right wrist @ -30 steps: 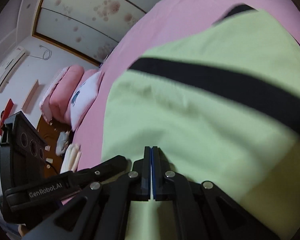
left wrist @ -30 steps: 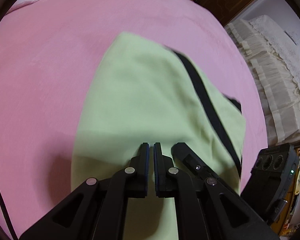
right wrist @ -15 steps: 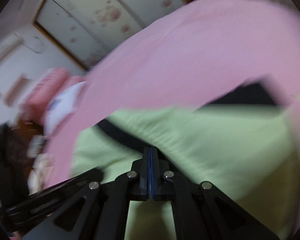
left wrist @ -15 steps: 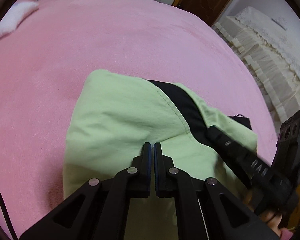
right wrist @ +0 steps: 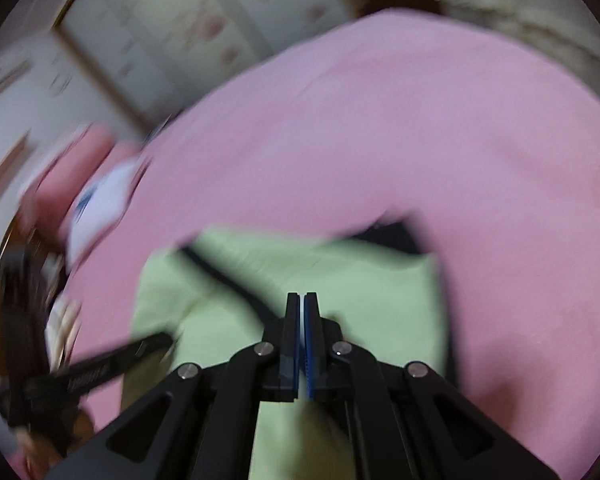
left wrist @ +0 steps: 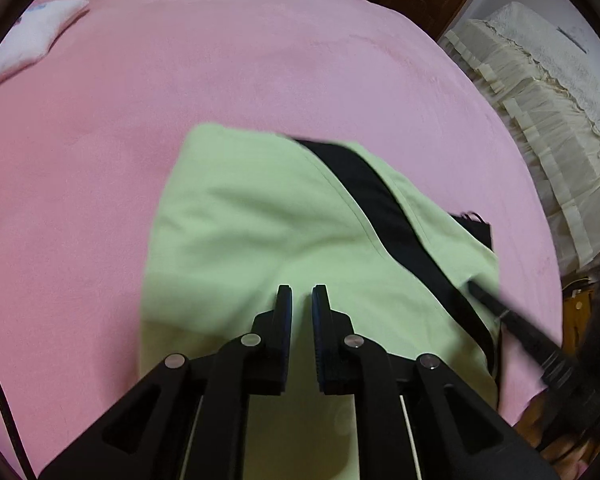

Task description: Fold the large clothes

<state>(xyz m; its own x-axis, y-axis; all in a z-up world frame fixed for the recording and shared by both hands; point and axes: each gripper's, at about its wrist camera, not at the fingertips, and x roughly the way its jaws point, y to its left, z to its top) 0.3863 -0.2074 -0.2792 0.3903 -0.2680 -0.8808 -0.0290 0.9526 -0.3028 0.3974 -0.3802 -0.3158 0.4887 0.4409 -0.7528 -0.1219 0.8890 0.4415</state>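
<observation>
Right gripper (right wrist: 301,300), fingers nearly closed, over a folded green garment (right wrist: 360,284) on pink bedspread (right wrist: 420,140); pillow (right wrist: 100,208) at nine o'clock.

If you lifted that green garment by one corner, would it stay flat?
Probably not. The green garment shows soft creases and drapes on the pink bedspread, so it would likely sag. It looks light, and the folded layers might slide apart.
</observation>
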